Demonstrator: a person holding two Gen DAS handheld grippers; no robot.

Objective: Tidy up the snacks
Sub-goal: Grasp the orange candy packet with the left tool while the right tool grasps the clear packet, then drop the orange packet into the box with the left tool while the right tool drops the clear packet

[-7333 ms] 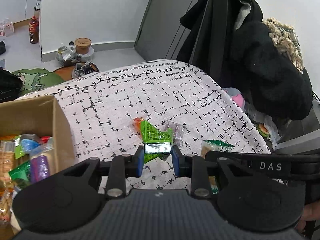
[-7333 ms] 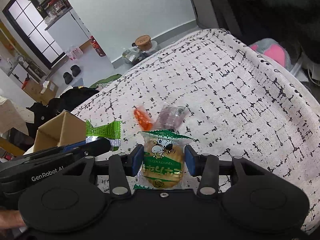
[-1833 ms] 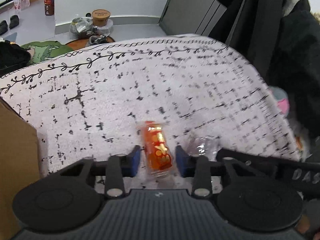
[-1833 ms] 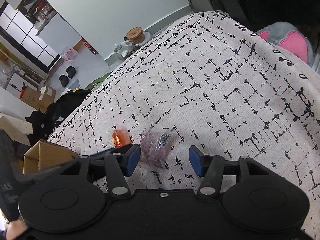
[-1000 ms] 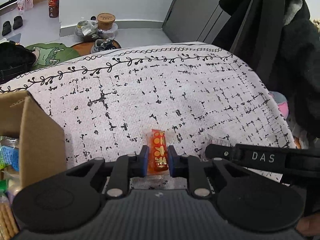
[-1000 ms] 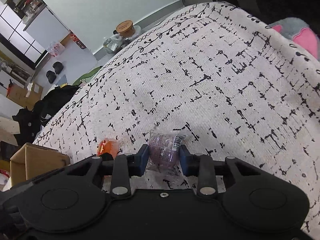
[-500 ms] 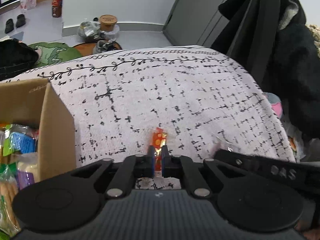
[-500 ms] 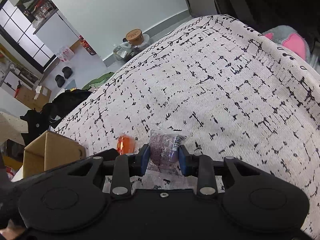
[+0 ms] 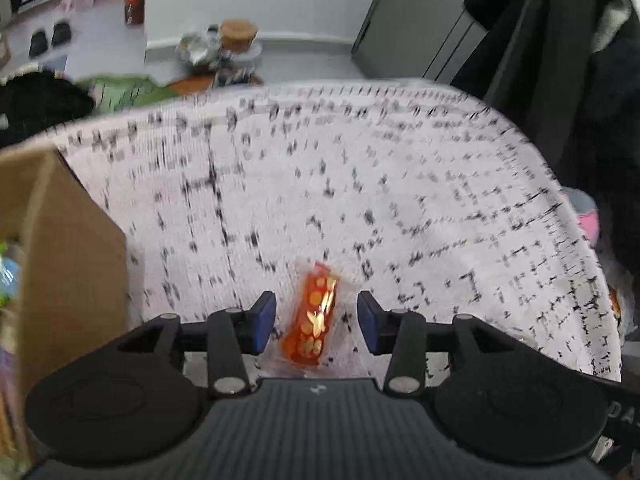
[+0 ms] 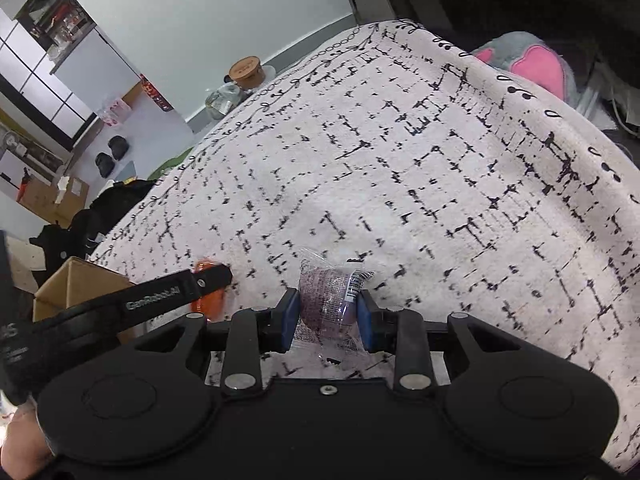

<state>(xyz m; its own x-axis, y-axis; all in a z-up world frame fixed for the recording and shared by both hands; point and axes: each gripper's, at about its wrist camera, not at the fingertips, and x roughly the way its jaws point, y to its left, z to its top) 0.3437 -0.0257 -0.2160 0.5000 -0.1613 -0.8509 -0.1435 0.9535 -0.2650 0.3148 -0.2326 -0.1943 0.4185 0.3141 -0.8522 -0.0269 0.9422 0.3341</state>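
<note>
An orange snack packet with gold spots lies on the white black-patterned cloth, between the spread jaws of my left gripper; the jaws do not touch it. It shows partly in the right wrist view behind the left gripper's finger. My right gripper is shut on a clear-wrapped purple snack. A cardboard box with snacks inside stands at the left; it also shows in the right wrist view.
A pink and grey plush lies beyond the cloth's right edge. Dark coats hang at the right. Jars and bags sit on the floor past the far edge.
My left gripper was shut on the orange packet half a second ago; its jaws have now opened and the packet lies loose between them. My right gripper stays shut on the purple snack.
</note>
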